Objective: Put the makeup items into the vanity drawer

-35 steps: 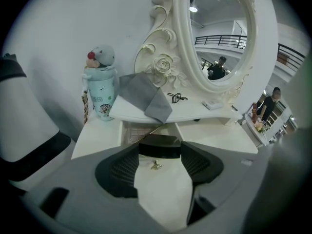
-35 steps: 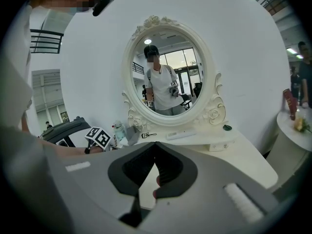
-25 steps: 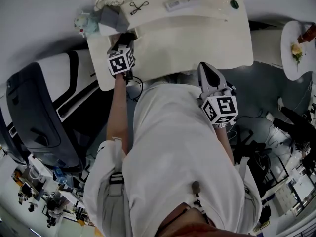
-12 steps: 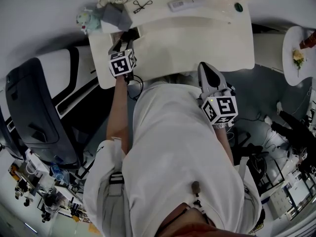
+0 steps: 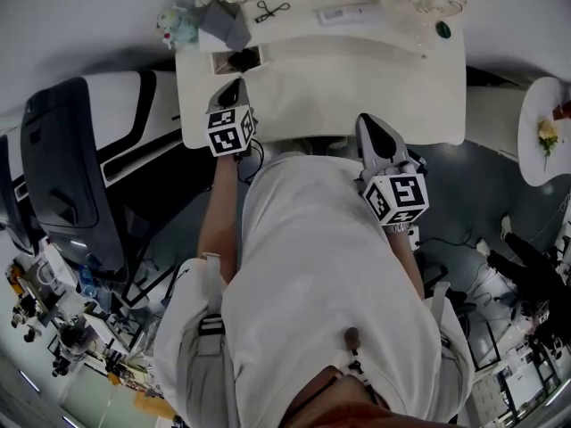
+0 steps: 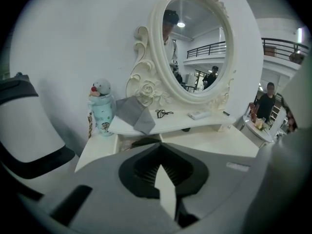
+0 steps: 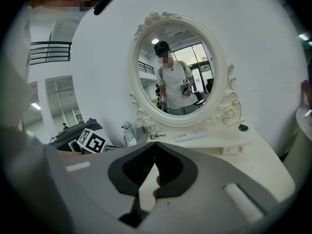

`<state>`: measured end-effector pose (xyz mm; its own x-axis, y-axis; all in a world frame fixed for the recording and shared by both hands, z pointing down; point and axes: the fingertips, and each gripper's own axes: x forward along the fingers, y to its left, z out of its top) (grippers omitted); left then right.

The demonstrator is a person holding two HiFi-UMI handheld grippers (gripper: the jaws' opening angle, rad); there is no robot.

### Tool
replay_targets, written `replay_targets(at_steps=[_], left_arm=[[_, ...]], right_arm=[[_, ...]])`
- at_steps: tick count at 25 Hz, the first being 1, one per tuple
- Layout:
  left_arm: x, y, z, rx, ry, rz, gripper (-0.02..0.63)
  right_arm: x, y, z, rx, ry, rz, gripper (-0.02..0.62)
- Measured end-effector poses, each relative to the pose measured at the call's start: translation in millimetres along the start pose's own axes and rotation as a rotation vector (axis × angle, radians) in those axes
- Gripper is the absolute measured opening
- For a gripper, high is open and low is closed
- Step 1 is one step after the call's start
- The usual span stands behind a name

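Note:
My left gripper [image 5: 237, 86] [image 6: 158, 146] hangs over the white vanity top [image 5: 357, 78], just in front of the small open drawer [image 5: 237, 60] [image 6: 141, 141]; its jaws are shut with nothing between them. A dark item lies in the drawer. On the raised shelf lie an eyelash curler [image 5: 270, 10] [image 6: 164, 113] [image 7: 157, 136], a flat white item [image 5: 348, 12] [image 6: 198, 114] [image 7: 192, 136] and a small green round item [image 5: 442, 29] [image 7: 243, 127]. My right gripper [image 5: 366, 121] [image 7: 155, 144] is shut near the table's front edge. I cannot identify a small reddish shape behind its tips.
A grey pouch [image 5: 225, 23] [image 6: 134, 115] and a pale blue bottle with a figure on top [image 5: 178, 27] [image 6: 102, 113] stand at the shelf's left end. The oval mirror [image 6: 200, 48] rises behind. A black-and-white chair [image 5: 71, 176] stands left, a round white table [image 5: 544, 132] right.
My left gripper has drawn back from over the drawer toward the table's front edge. The right gripper has stayed where it was.

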<state>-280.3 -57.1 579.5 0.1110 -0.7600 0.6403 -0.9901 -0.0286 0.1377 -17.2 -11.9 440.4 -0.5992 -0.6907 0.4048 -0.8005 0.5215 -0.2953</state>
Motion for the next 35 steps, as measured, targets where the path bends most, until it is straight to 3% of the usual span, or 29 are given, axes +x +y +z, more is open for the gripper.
replay_targets(at_steps=[7, 13, 18, 24, 26, 30, 35], left_arm=[[-38, -78, 8, -0.012, -0.090, -0.058, 0.005], [-77, -166, 25, -0.035, -0.169, -0.192, 0.005], [-126, -234, 41, -0.009, -0.270, -0.284, 0.005], [-168, -272, 54, -0.065, -0.430, -0.289, 0.005], [-173, -286, 56, -0.046, -0.465, -0.297, 0.005], [-177, -307, 53, -0.009, -0.496, -0.301, 0.005], [-168, -313, 47, -0.059, -0.492, -0.291, 0.005]], right_arm=[[-22, -20, 6, -0.004, -0.016, 0.071, 0.008], [-38, -27, 6, -0.029, -0.007, 0.162, 0.008], [-51, -32, 6, -0.061, -0.001, 0.222, 0.008], [-69, -39, 14, -0.127, -0.046, 0.269, 0.006], [-75, -44, 20, -0.142, -0.075, 0.270, 0.008], [-89, -50, 23, -0.165, -0.102, 0.279, 0.008], [-97, -58, 23, -0.203, -0.109, 0.285, 0.006]])
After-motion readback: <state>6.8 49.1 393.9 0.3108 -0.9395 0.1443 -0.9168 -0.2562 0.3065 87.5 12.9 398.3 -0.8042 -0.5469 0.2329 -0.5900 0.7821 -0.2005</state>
